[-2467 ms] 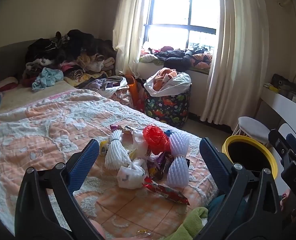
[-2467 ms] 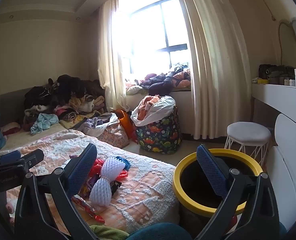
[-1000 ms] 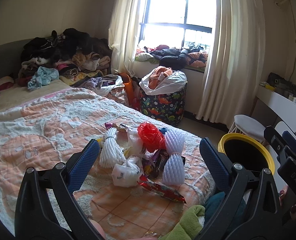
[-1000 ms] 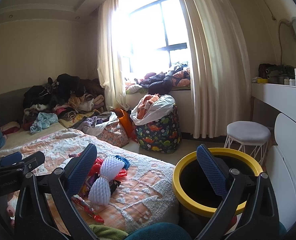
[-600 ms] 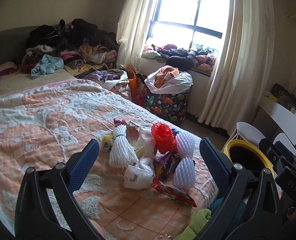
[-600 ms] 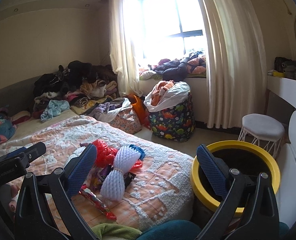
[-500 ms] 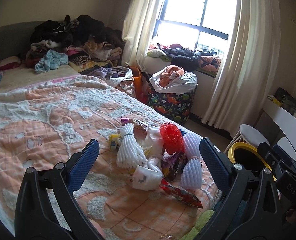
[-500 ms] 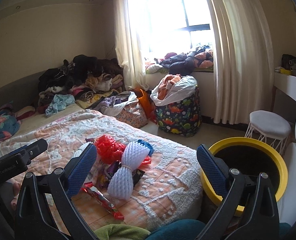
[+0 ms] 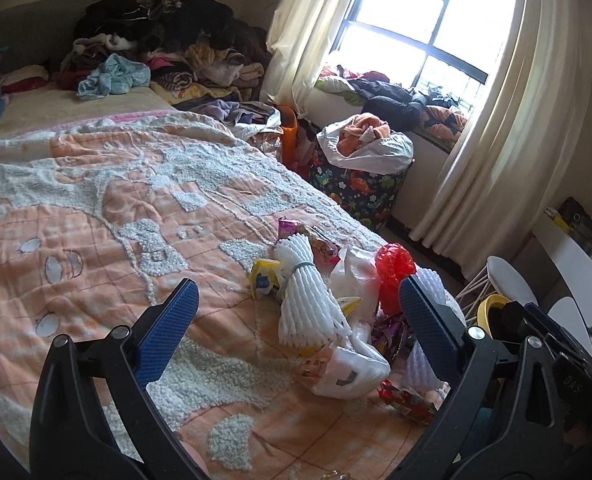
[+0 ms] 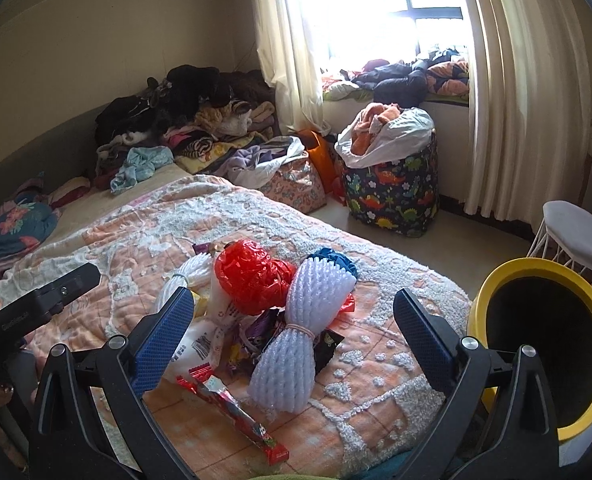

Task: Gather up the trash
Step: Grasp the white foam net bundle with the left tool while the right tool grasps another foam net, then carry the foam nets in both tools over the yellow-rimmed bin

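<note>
A heap of trash lies on the orange bedspread (image 9: 96, 208) near the bed's foot: a white foam-net bundle (image 9: 307, 300), a second foam-net bundle (image 10: 296, 336), a crumpled red plastic bag (image 10: 252, 276), a white plastic bag (image 9: 349, 368) and a red snack wrapper (image 10: 236, 408). My left gripper (image 9: 296, 332) hovers open just short of the heap, nothing between its fingers. My right gripper (image 10: 292, 340) is open too, framing the second foam bundle from above the bed's corner. A yellow-rimmed bin (image 10: 543, 344) stands on the floor right of the bed.
Piled clothes (image 10: 188, 120) cover the bed's far end. A dinosaur-print hamper (image 10: 391, 188) stuffed with laundry stands under the window with cream curtains (image 10: 515, 100). A white stool (image 10: 575, 236) is behind the bin. A white desk (image 9: 575, 256) lines the right wall.
Both grippers have tilted down and moved nearer the trash heap, which now looks larger. Both stay open and hold nothing.
</note>
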Available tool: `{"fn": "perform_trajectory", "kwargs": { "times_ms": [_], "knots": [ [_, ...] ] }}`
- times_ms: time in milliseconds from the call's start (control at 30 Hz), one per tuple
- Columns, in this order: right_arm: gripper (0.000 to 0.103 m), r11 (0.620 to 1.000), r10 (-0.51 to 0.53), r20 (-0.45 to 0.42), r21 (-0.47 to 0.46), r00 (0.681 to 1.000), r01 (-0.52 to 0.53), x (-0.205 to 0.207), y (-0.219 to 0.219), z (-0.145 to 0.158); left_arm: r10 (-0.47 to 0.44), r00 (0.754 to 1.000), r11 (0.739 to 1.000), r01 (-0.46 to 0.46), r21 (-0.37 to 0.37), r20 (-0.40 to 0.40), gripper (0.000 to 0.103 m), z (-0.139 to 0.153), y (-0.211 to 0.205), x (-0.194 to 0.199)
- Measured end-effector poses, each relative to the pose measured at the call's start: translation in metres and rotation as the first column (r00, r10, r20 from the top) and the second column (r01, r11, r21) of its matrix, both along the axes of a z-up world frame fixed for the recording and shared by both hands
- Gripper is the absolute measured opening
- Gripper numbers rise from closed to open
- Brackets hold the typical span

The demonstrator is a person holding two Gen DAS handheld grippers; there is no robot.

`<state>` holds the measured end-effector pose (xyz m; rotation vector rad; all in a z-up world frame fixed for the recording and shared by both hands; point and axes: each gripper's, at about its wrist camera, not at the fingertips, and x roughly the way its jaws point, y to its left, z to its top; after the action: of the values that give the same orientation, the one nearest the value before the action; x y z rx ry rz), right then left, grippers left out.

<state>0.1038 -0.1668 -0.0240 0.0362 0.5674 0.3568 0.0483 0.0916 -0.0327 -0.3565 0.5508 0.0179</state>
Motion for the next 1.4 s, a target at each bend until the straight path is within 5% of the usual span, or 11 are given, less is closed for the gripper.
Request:
{"fn": "perform_trajectory", "kwargs": {
  "times_ms": [233,467,633,700,800,1100,1400],
  "knots": [
    [0.097,1.000,0.009,-0.132,-0.021,0.991,-0.012,0.044,0.001,-0.020,-0.063,0.994,0.998,0.062,-0.020,-0.085,0.090,-0.016,-0.009,0.033],
    [0.093,0.999,0.024,-0.267,-0.039,0.963,-0.036,0.075,0.010,-0.048,-0.100,0.978,0.994,0.090,-0.060,-0.181,0.065,-0.038,-0.016,0.056],
    [0.074,0.998,0.031,-0.319,-0.046,0.947,-0.049,0.089,0.017,-0.060,-0.109,0.967,0.993,0.095,-0.070,-0.229,0.045,-0.050,-0.018,0.064],
    [0.049,0.998,0.041,-0.335,-0.037,0.942,-0.056,0.092,0.016,-0.064,-0.111,0.967,0.993,0.096,-0.075,-0.230,0.034,-0.051,-0.017,0.064],
    [0.035,0.997,0.069,-0.334,0.006,0.940,-0.071,0.090,0.012,-0.063,-0.116,0.967,0.992,0.102,-0.074,-0.229,0.015,-0.050,-0.017,0.063],
    [0.033,0.988,0.074,-0.242,0.149,0.967,-0.039,0.073,-0.029,-0.033,-0.135,0.987,0.990,0.131,-0.052,-0.083,0.011,-0.004,-0.029,0.048],
    [0.033,0.982,-0.013,-0.191,0.185,0.982,0.049,0.061,-0.086,-0.011,-0.245,0.969,0.969,0.244,-0.031,-0.020,0.011,0.023,-0.078,0.053]
  ]
}}
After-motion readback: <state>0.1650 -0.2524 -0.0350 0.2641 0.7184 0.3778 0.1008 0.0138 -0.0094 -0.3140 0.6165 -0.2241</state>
